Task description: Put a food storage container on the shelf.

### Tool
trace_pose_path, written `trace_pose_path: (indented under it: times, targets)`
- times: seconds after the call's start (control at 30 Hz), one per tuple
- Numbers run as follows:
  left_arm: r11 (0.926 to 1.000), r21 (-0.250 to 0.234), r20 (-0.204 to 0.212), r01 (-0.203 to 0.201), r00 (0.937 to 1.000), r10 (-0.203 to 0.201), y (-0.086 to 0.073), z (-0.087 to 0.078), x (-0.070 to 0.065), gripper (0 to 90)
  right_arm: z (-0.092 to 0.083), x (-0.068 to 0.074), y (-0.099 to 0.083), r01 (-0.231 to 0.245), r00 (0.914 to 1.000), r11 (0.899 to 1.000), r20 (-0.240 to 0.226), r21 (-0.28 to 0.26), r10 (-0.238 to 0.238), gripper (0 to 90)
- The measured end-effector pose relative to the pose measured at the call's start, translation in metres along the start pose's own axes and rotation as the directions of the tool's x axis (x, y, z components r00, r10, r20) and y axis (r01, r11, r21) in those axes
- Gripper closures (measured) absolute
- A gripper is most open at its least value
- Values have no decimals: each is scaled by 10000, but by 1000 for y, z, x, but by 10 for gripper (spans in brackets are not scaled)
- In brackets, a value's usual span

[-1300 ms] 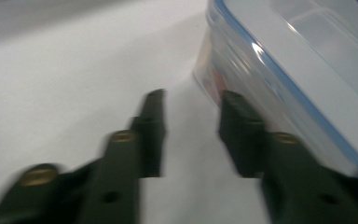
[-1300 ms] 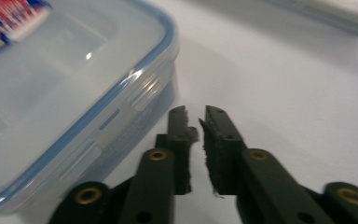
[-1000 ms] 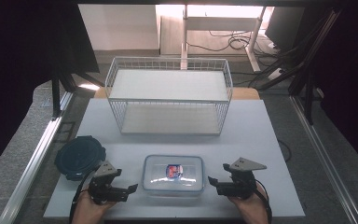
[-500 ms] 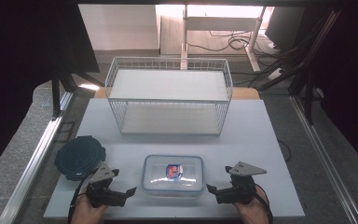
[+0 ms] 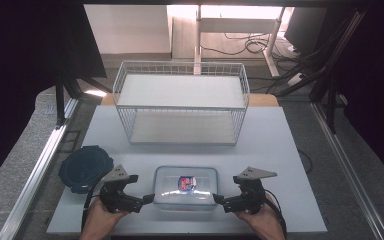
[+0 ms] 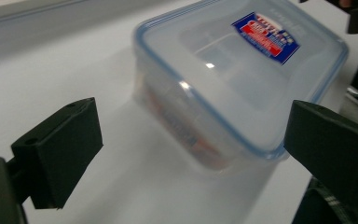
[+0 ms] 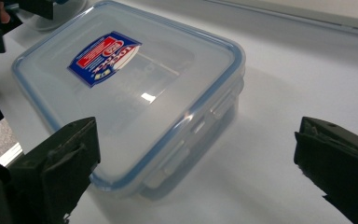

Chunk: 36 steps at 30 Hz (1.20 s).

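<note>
The white wire basket with two levels [image 5: 181, 107] stands at the far middle of the white table [image 5: 280, 150]. Nearer to the person than this basket, at the table's front edge, lies the clear rectangular plastic box with a blue-rimmed lid [image 5: 185, 187]. The lid sits flat on the box, and side clips show below its rim. On the lid is a blue and red label [image 7: 104, 57]; its writing is too blurred to read. To the left of the box rests a dark round lid [image 5: 84, 167]. The left gripper [image 5: 146, 200] is just beside the box's left end with jaws wide apart, holding nothing. The right gripper [image 5: 219, 201] is just beside the right end; its jaws have just been opening and stand wide, holding nothing.
</note>
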<state>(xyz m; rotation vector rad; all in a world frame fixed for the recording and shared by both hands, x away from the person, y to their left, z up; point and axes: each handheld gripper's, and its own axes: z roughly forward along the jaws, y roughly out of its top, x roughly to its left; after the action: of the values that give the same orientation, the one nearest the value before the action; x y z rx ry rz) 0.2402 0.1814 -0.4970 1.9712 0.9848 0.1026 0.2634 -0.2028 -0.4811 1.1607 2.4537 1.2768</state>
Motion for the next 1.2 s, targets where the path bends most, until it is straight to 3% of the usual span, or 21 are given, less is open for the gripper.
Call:
trace_pose_path:
  times: [0.13, 0.23, 0.37, 0.43, 0.53, 0.63, 0.7, 0.73, 0.83, 0.9, 1.0, 1.03, 1.07, 1.13, 1.17, 1.2]
  targets:
    - [9993, 349, 77, -108, 9999, 105, 10, 10, 0, 38, 2, 0, 6, -73, 10000, 9999, -17, 147, 74, 0]
    - [9976, 689, 567, 68, 9983, -108, 21, 28, 2, 35, 11, 0, 12, -109, 9989, 9979, -453, 632, 138, 0]
    - [9949, 935, 823, 377, 9956, -455, 20, 39, 7, 23, 24, 0, 14, -261, 9971, 9940, -678, 1061, 334, 0]
    - [9937, 918, 1166, 649, 9903, -754, 17, 40, 12, 10, 30, -2, 14, -364, 9946, 9918, -916, 1226, 478, 3]
    - [9905, 1029, 1691, 914, 9797, -1080, 12, 42, 17, 8, 36, -8, 12, -856, 9819, 9857, -1553, 1452, 1082, 5]
    - [9836, 1408, 2378, 1125, 9606, -1439, 7, 47, 16, 15, 40, -10, 10, -1122, 9695, 9779, -1965, 1764, 1467, 10]
    - [9815, 1492, 2344, 1202, 9600, -1532, 6, 47, 14, 0, 42, -8, 9, -1206, 9611, 9735, -2225, 1944, 1635, 20]
    - [9814, 1498, 2294, 1203, 9613, -1528, 7, 44, 13, 11, 42, -7, 9, -1189, 9616, 9725, -2207, 2005, 1631, 22]
    - [9822, 1454, 2195, 1188, 9642, -1491, 6, 37, 12, 81, 38, -7, 10, -1294, 9616, 9680, -2112, 2151, 1755, 74]
    - [9810, 1487, 2258, 1246, 9615, -1564, 5, 33, 12, 129, 34, -8, 10, -1412, 9594, 9674, -2120, 2103, 1862, 137]
    - [9810, 1402, 2281, 1343, 9597, -1640, 4, 27, 13, 236, 29, -10, 9, -1577, 9535, 9663, -2233, 2034, 2026, 202]
    - [9838, 1361, 2322, 1170, 9616, -1465, 3, 22, 11, 257, 21, -12, 7, -1948, 9447, 9640, -2296, 1812, 2340, 290]
    - [9838, 1361, 2322, 1170, 9616, -1465, 3, 22, 11, 281, 19, -13, 6, -2021, 9426, 9643, -2331, 1711, 2390, 319]
    - [9823, 1042, 2492, 1558, 9520, -1774, -1, 13, 13, 371, 13, -12, 4, -2131, 9388, 9651, -2417, 1522, 2454, 386]
    - [9804, 878, 2693, 1766, 9433, -1941, -5, 10, 14, 423, 10, -12, 3, -2202, 9362, 9647, -2465, 1443, 2505, 424]
    - [9804, 878, 2693, 1766, 9433, -1941, -5, 10, 14, 456, 6, -12, 1, -2235, 9342, 9656, -2535, 1326, 2511, 445]
